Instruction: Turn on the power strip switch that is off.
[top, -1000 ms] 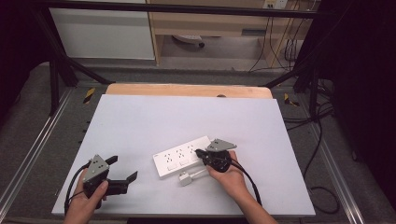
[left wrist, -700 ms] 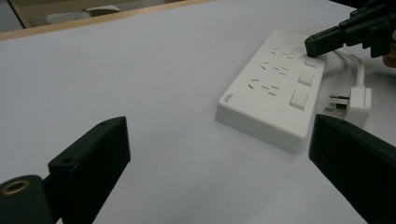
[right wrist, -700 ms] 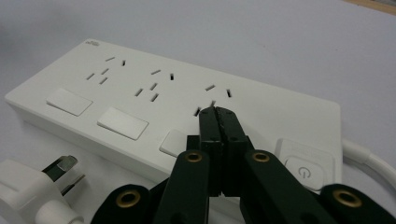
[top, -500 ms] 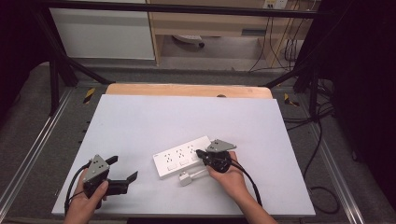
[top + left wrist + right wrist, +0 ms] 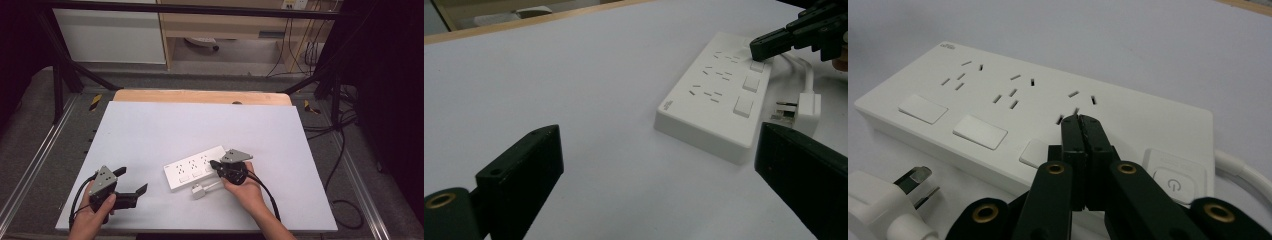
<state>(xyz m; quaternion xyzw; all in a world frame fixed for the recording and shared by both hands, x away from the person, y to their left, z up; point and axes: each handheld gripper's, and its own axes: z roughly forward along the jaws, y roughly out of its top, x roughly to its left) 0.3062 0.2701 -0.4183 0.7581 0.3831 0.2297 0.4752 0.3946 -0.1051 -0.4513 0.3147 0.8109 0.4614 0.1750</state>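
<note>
Power strip point(image 5: 197, 168) lies flat on the white counter point(image 5: 150, 130), near my edge. Rigid plastic, light, slick; I'd grip across its long edges. My right tongs point(image 5: 1081, 131) are pressed together, tips on its third rocker switch point(image 5: 1035, 152). Left tongs point(image 5: 132, 184) gape empty. Plug point(image 5: 200, 191) loose beside it; cable mostly hidden under my right hand point(image 5: 247, 187).

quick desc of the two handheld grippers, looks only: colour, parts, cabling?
Both are black two-jaw units. The left gripper has broad flat jaws and a grey three-cornered plate on top, with a black cable looping back past the person's hand. The right gripper carries the same grey plate; brass-coloured rivets dot its linkage. Forearms are bare, no sleeves.
</note>
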